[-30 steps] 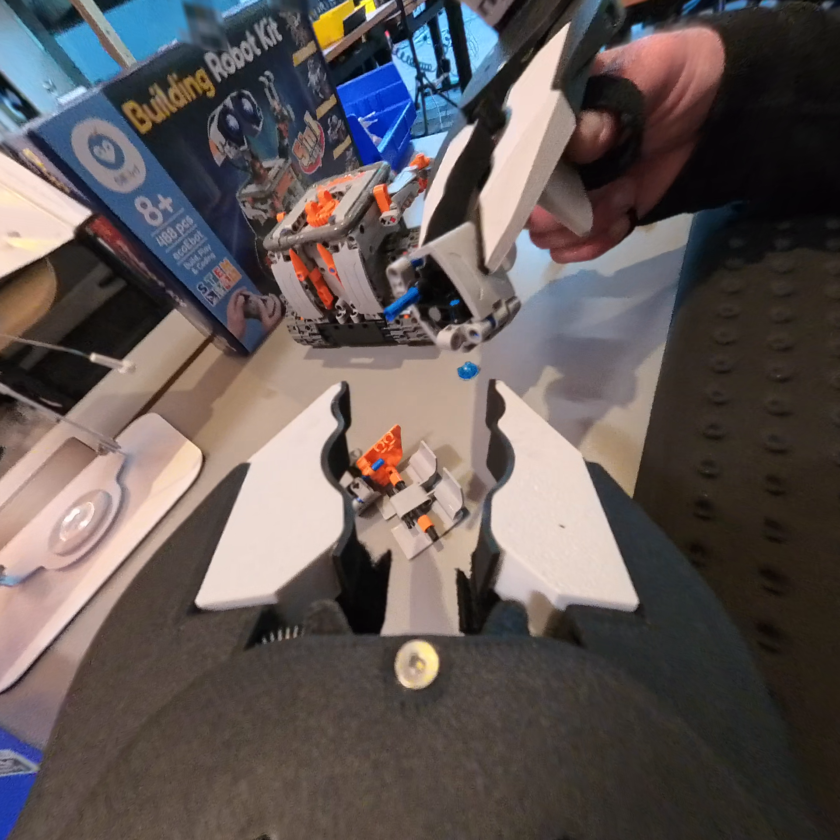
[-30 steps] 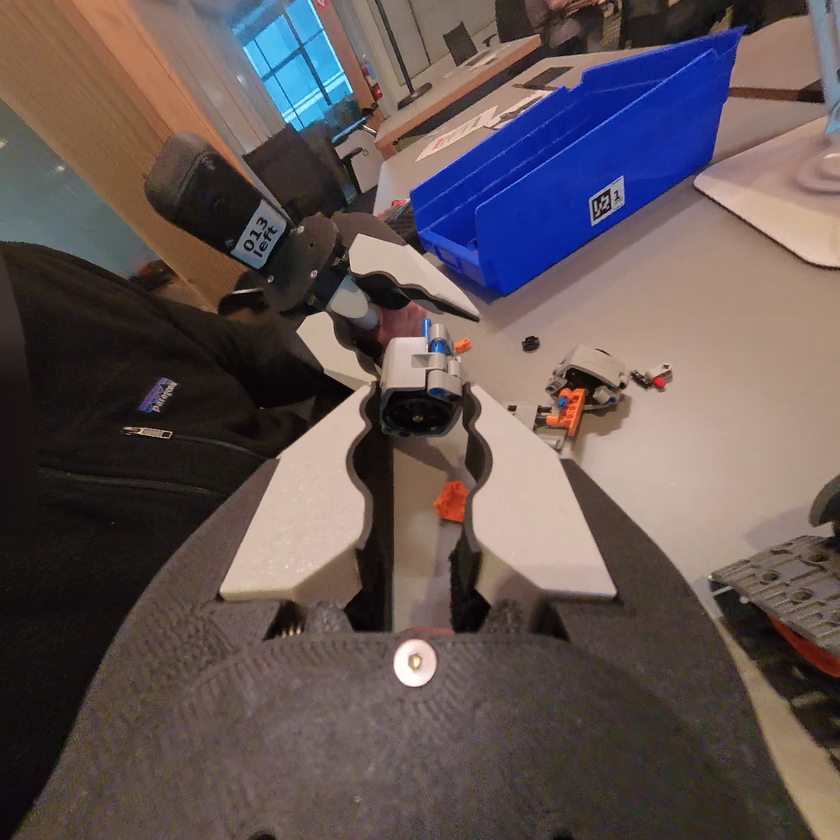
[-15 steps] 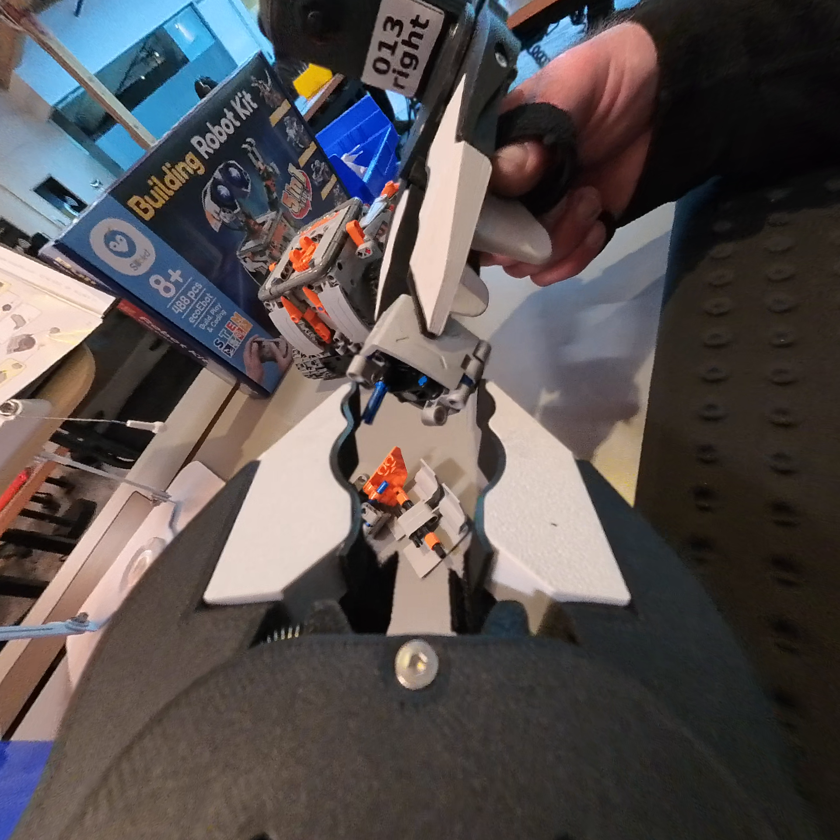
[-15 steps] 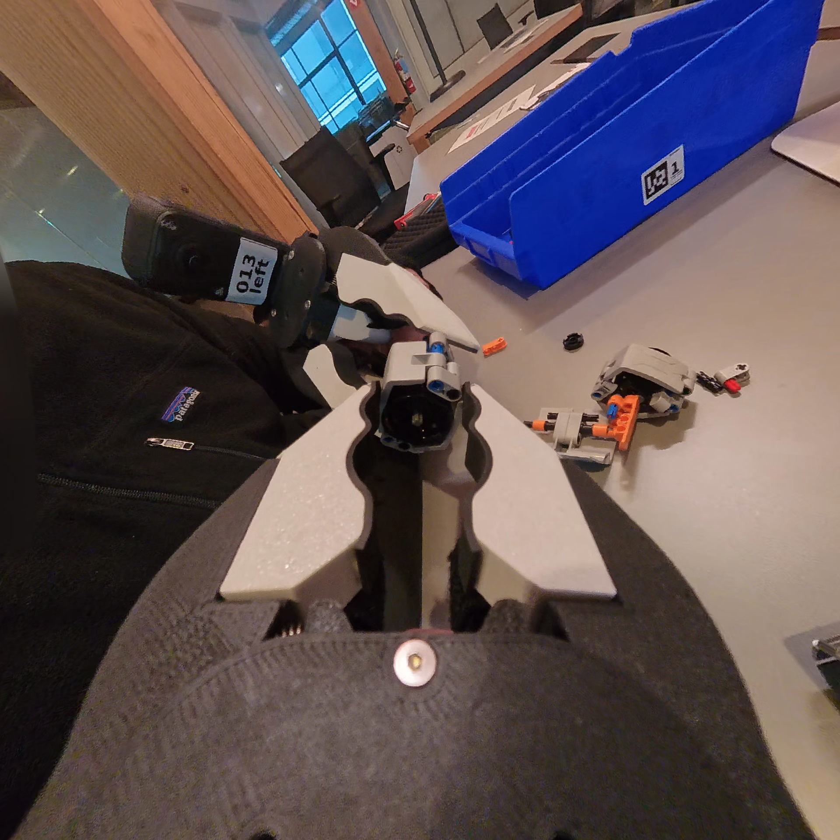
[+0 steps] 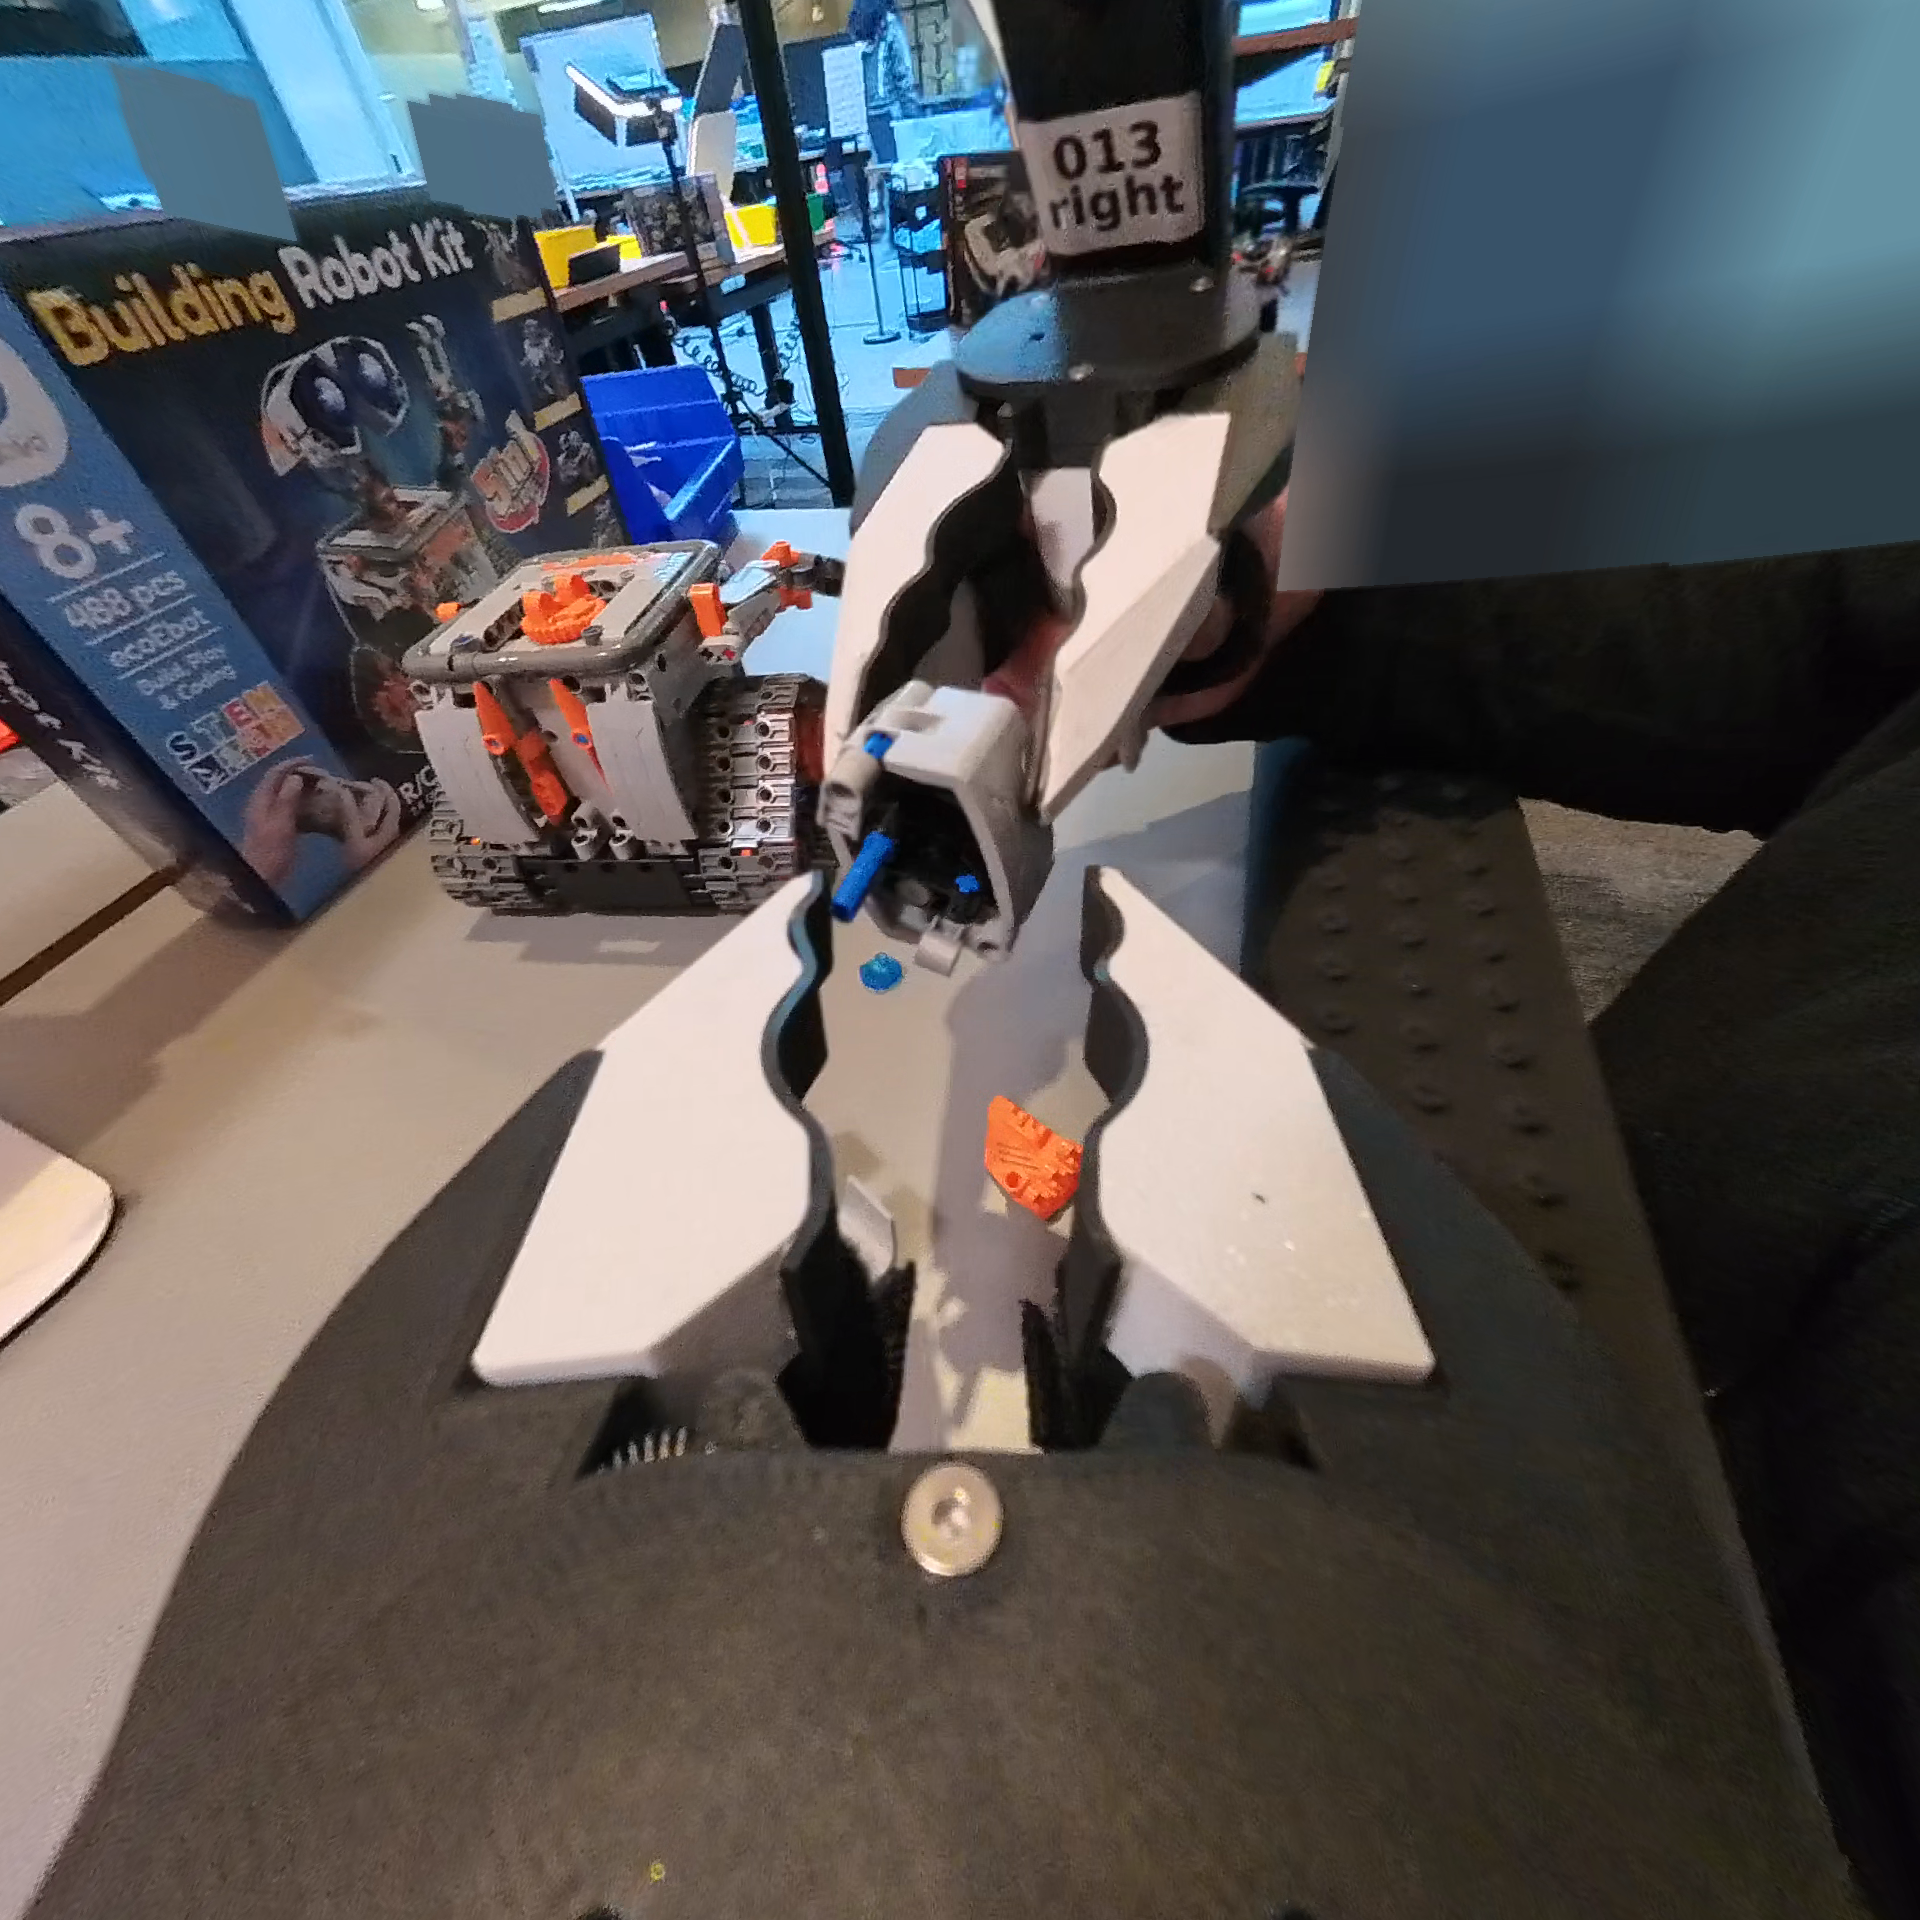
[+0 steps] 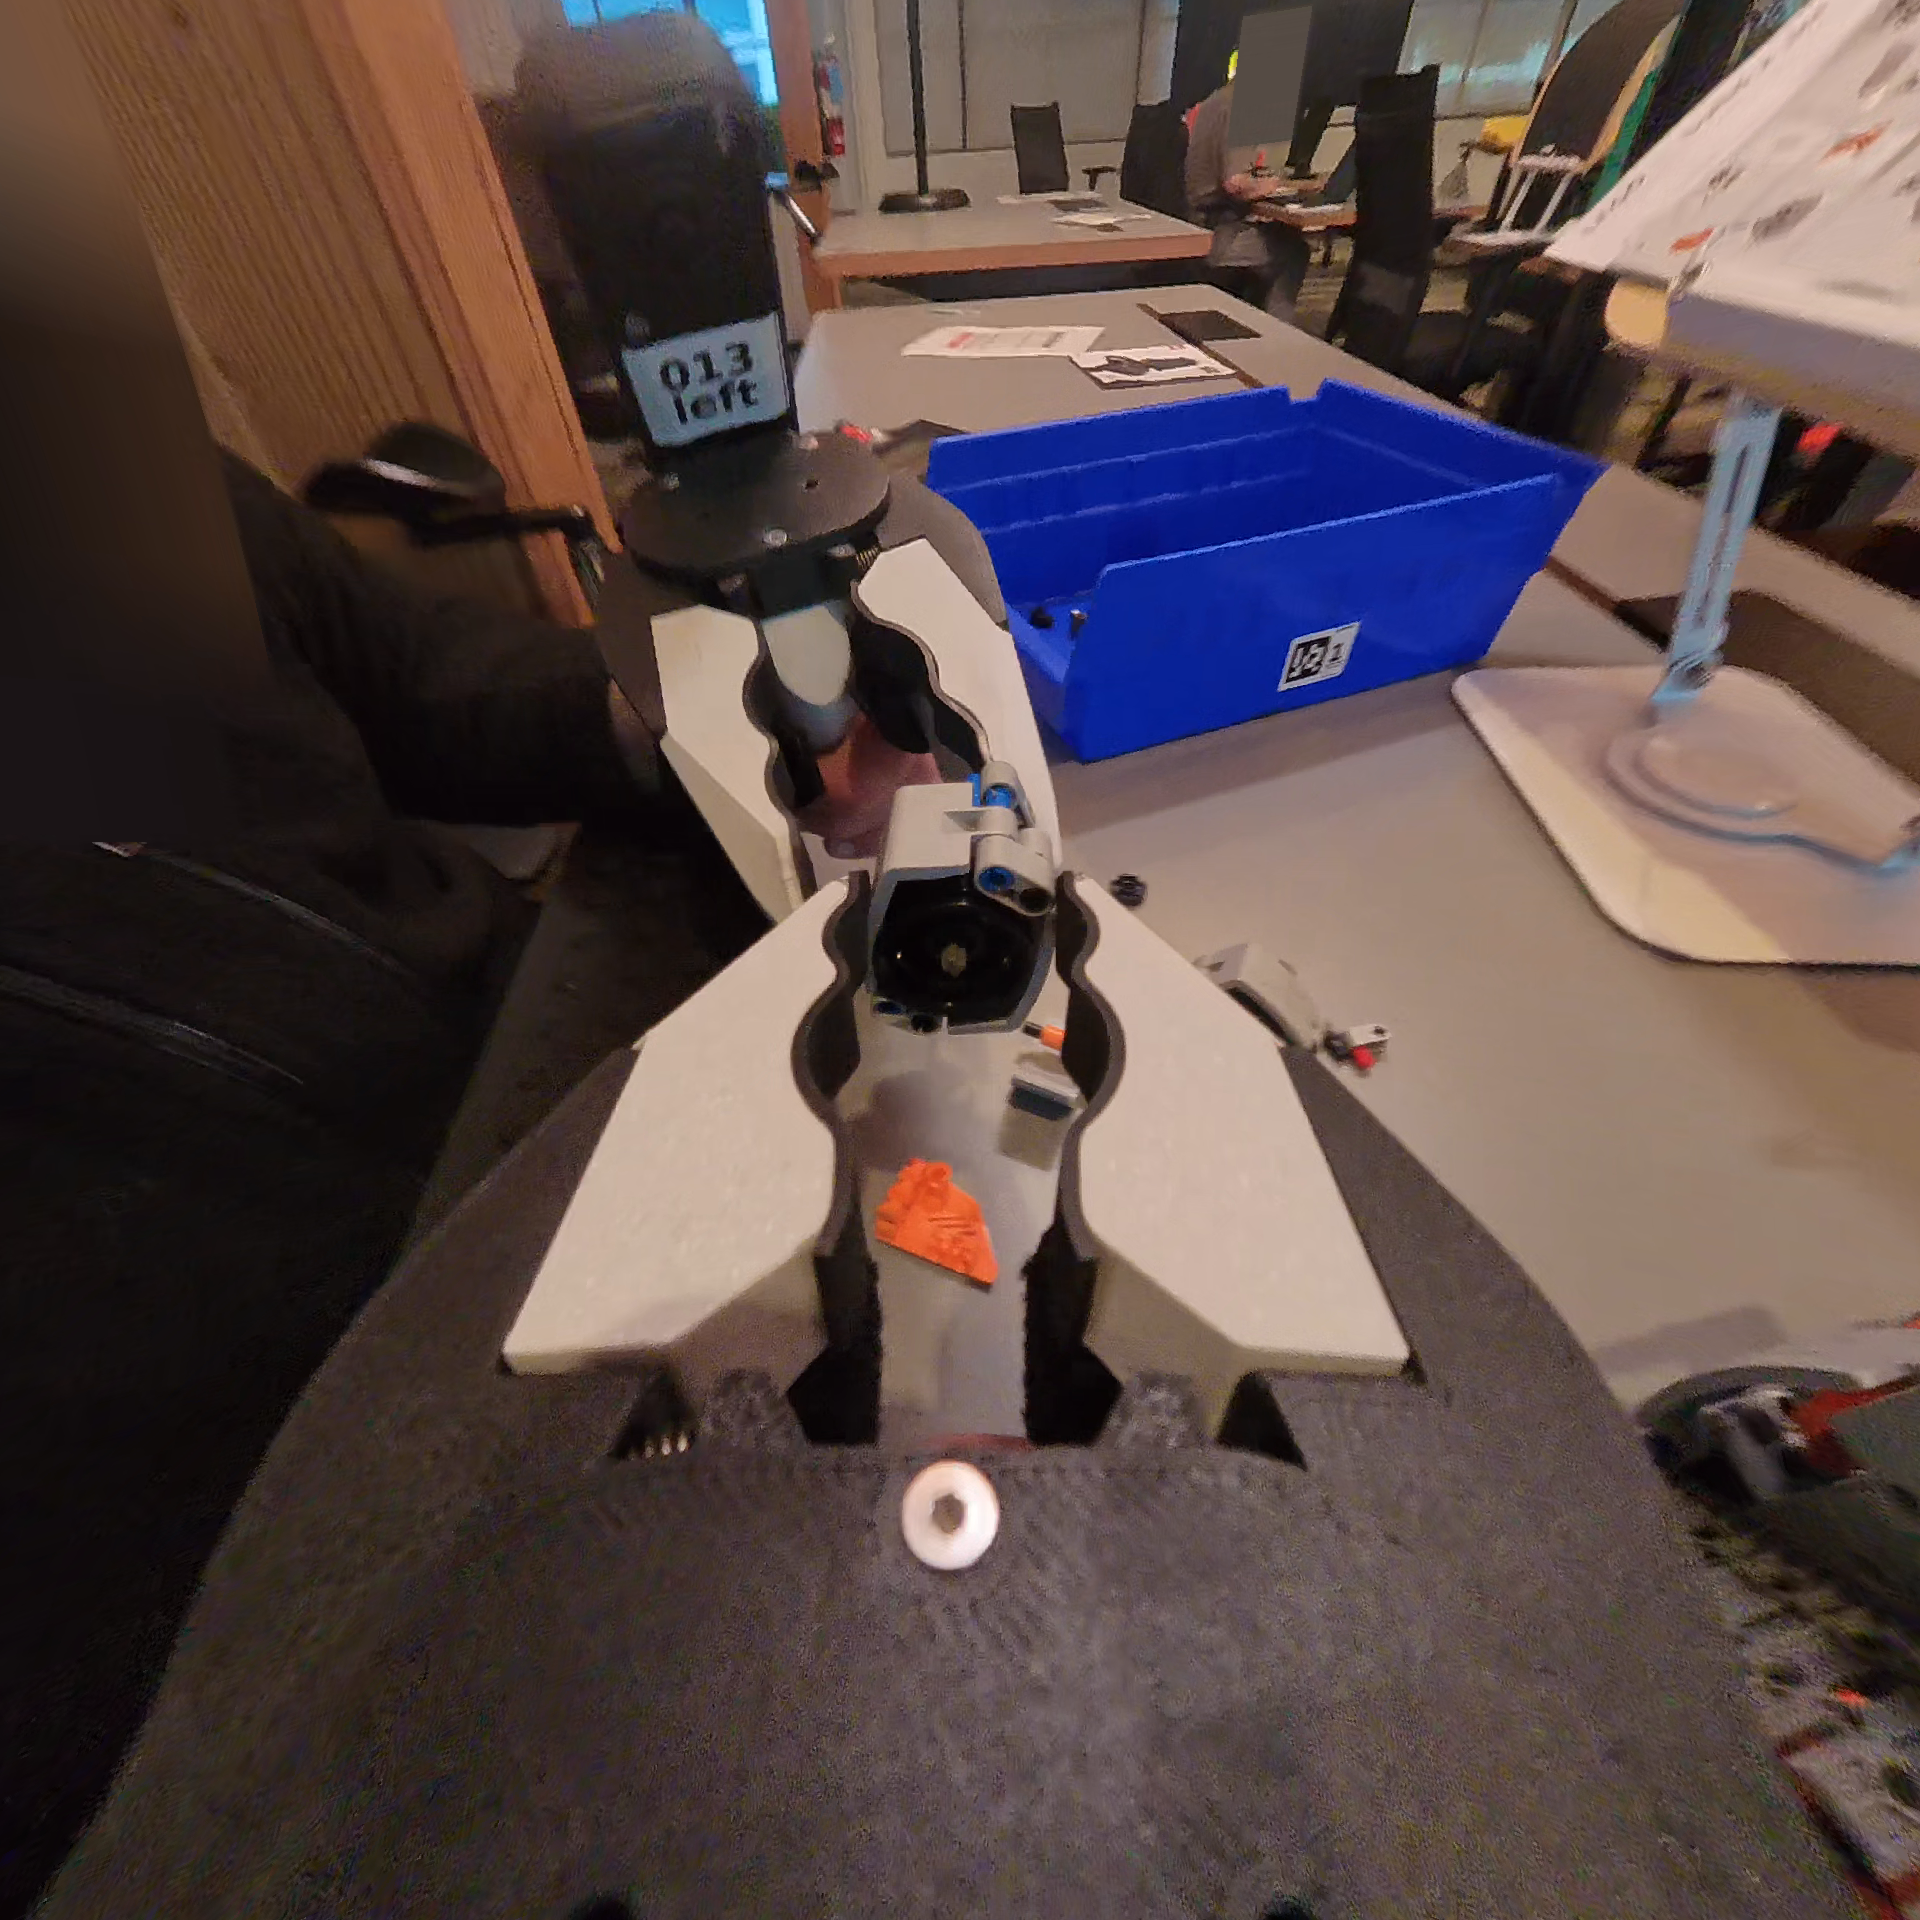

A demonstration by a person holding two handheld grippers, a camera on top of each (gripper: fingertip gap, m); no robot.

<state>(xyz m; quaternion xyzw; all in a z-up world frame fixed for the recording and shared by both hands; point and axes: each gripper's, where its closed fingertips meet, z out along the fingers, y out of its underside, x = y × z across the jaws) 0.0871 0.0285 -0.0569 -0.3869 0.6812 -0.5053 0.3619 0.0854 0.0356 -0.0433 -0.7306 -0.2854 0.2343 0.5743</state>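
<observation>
My right gripper (image 6: 956, 925) grips a grey motor block (image 6: 951, 935) at its fingertips. My left gripper (image 5: 951, 914) faces it, jaws spread and empty, the block just beyond them. Below, between its fingers, an orange piece (image 5: 1029, 1155) lies on the table (image 5: 260, 1091).

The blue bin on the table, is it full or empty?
Nearly empty. The right wrist view looks down into the blue bin: its walls and divider show bare, with only a couple of tiny dark bits in the near corner.
</observation>
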